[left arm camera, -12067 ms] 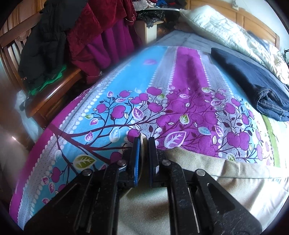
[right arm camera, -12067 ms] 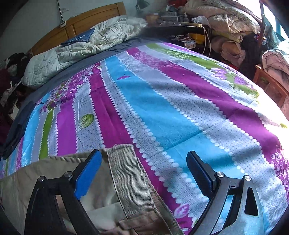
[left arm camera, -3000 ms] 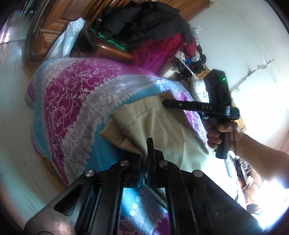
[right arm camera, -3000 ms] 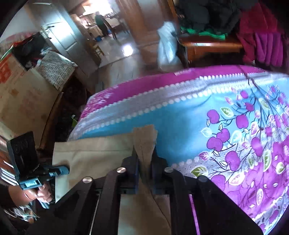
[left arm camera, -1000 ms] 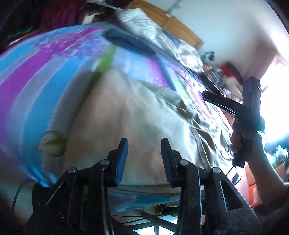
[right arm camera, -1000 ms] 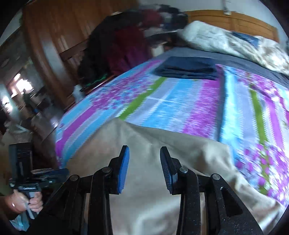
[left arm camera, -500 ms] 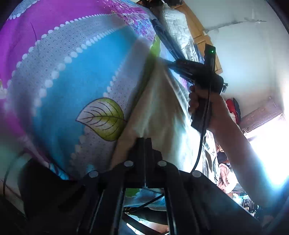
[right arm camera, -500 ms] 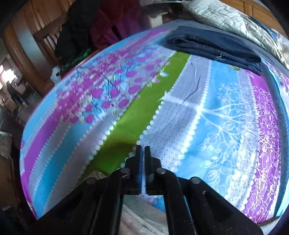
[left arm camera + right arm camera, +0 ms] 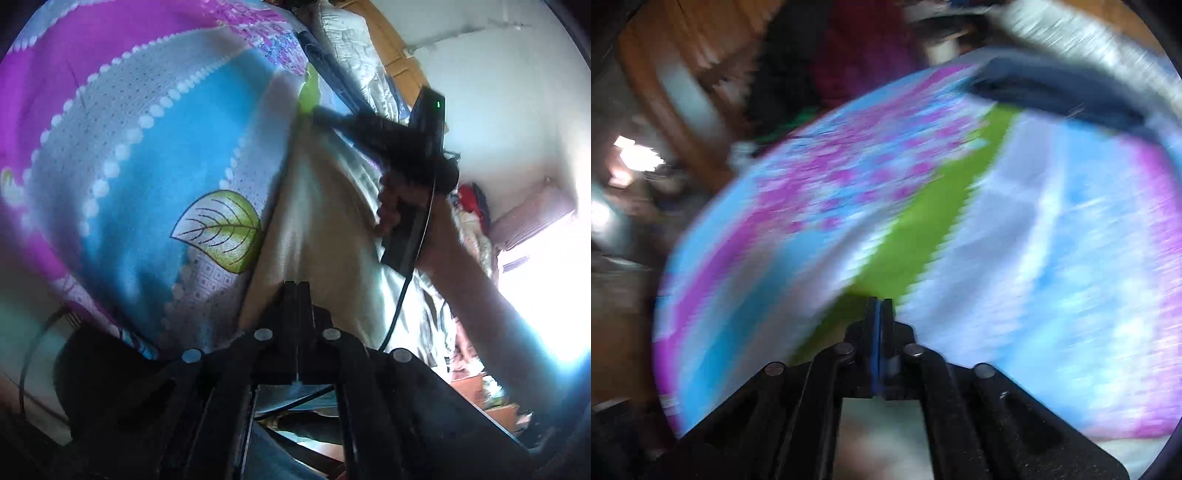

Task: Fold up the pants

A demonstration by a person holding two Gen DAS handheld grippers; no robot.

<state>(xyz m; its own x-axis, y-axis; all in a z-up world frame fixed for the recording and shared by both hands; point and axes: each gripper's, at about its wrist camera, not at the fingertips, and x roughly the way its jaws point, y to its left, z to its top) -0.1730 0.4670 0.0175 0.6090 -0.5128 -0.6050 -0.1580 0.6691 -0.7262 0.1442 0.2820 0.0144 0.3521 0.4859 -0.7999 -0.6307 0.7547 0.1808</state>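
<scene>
The beige pants (image 9: 317, 206) lie on the flowered bed sheet (image 9: 147, 140), one long edge running away from me in the left wrist view. My left gripper (image 9: 297, 290) is shut on the near end of that edge. At the far end is my right gripper (image 9: 319, 112), held by a hand (image 9: 395, 206), its tip against the pants' edge. In the blurred right wrist view the right gripper (image 9: 878, 304) has its jaws together, with pale cloth (image 9: 886, 424) showing under them and the sheet (image 9: 923, 229) ahead.
A folded dark blue garment (image 9: 1052, 92) lies further up the bed, with a pale quilt (image 9: 1100, 40) behind it. Dark clothes (image 9: 812, 74) hang over wooden furniture to the left. A cable (image 9: 410, 273) hangs from the right gripper. The bed's edge is close below the left gripper.
One second ago both grippers stood open over the pants; since half a second ago both are shut on the edge. The right view now smears with fast motion; the left view barely shifted.
</scene>
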